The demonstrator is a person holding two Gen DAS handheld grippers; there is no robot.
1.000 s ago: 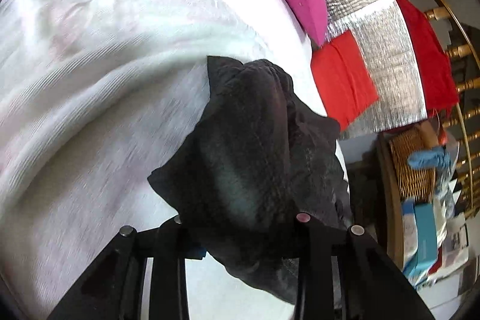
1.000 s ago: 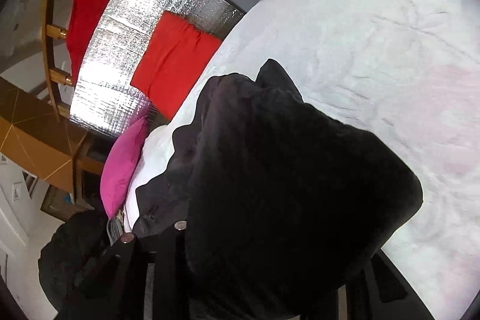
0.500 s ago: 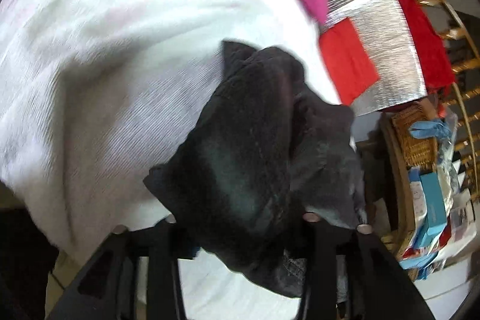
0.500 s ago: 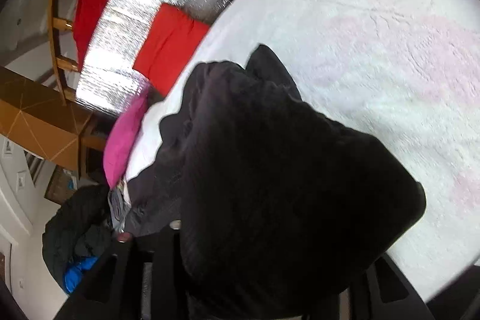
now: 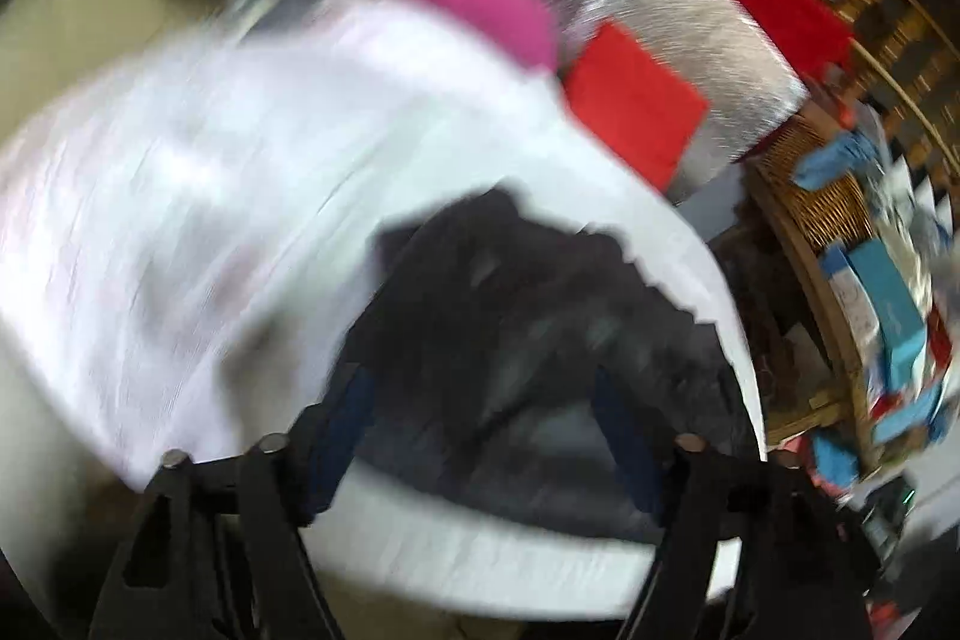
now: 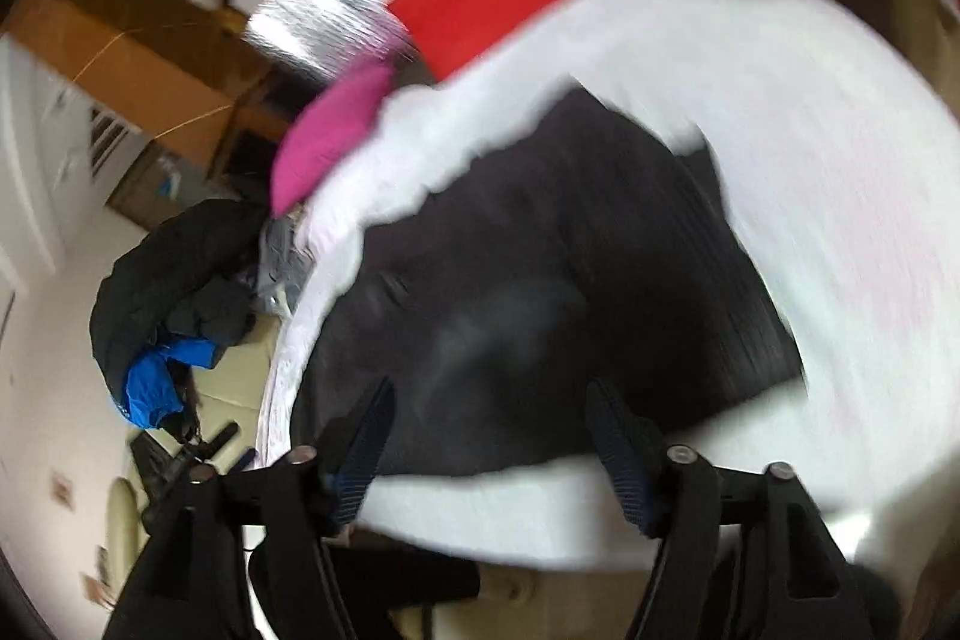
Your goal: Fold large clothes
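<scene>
A dark, black-grey garment point(image 5: 540, 340) lies bunched on the white bedcover point(image 5: 210, 196) near the bed's edge. It also shows in the right wrist view point(image 6: 540, 304). My left gripper point(image 5: 480, 412) is open just above the garment's near side, its blue-padded fingers spread and empty. My right gripper point(image 6: 489, 430) is open too, hovering over the garment's near edge with nothing between the fingers. Both views are motion-blurred.
A pink pillow point(image 5: 474, 4), a red cushion point(image 5: 636, 112) and a silver foil sheet point(image 5: 678, 4) sit at the bed's far side. A wicker basket and boxes point(image 5: 864, 280) stand to the right. A dark coat pile point(image 6: 174, 292) lies on the floor.
Both grippers have opened and let go of the dark garment, which now lies on the bed. Both have pulled back towards the bed's edge.
</scene>
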